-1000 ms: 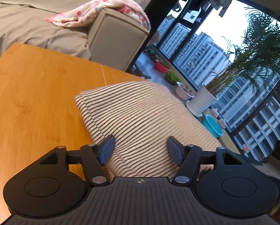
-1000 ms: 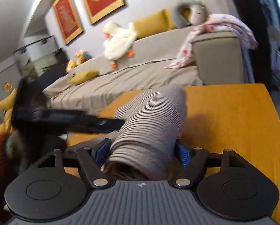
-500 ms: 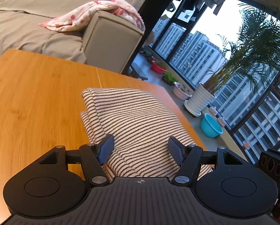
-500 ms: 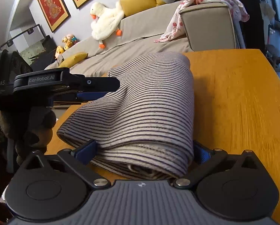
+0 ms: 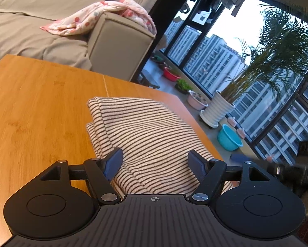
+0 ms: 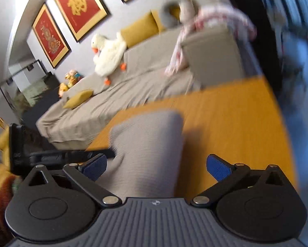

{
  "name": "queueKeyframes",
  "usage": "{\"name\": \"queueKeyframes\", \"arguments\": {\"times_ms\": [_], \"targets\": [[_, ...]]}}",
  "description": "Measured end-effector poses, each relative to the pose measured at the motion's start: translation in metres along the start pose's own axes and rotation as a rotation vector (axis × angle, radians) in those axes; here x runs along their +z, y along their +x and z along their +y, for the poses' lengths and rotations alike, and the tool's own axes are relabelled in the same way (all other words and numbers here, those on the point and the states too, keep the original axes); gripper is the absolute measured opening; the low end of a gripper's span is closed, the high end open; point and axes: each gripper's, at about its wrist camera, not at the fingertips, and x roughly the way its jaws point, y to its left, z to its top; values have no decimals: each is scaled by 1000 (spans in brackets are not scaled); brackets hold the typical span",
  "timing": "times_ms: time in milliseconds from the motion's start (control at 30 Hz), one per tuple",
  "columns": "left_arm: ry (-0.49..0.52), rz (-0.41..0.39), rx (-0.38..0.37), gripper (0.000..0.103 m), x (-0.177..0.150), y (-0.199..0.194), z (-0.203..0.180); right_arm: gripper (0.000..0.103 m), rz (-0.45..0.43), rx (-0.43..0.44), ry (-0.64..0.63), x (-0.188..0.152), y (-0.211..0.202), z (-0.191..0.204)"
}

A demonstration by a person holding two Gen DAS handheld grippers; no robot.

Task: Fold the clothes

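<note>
A folded beige garment with dark stripes (image 5: 145, 135) lies on the wooden table (image 5: 36, 107). My left gripper (image 5: 155, 161) is open, its blue pads either side of the garment's near end, just above it. In the blurred right wrist view the same garment (image 6: 147, 148) lies on the table (image 6: 232, 123). My right gripper (image 6: 157, 167) is open wide, the garment's near end between its pads, touching neither. The other gripper (image 6: 51, 156) shows at the left there.
A grey sofa (image 5: 40, 39) with a pink blanket (image 5: 100, 16) stands beyond the table. The table's right edge (image 5: 195, 119) drops to a floor with plant pots and a blue basin (image 5: 229, 138). A plush duck (image 6: 109, 55) sits on the sofa.
The garment has settled flat on the table. My right gripper has opened wider and pulled back and up from the garment. The left gripper has stayed open over its end.
</note>
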Motion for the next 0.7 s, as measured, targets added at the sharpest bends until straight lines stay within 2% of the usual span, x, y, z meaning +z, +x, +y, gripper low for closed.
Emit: {"name": "queueKeyframes", "arguments": {"times_ms": [100,167,233,300,367,433,500,600,700], "targets": [[-4,-13,26,77,1,-3,-6,96,-8,-45,-39,16,10,1],[8,-29,77,78,0,-11,-12,81,-4,-60,-65,24,20,3],[35,-32,135,84,-2,-16,-14,78,9,-63,-92,32,30,4],[54,-28,179,84,-4,-18,-13,78,27,-73,-111,38,44,5],[15,-3,157,82,-5,-14,-6,78,59,-86,-104,40,61,1],[-13,13,119,73,-5,-10,-2,80,100,-87,-61,40,78,-5],[-26,22,82,65,-2,-6,-1,88,138,-50,27,41,93,-17],[-19,32,58,64,3,1,-2,90,188,-2,138,43,115,-32],[-13,32,64,64,6,6,-1,90,235,42,137,47,132,-34]]}}
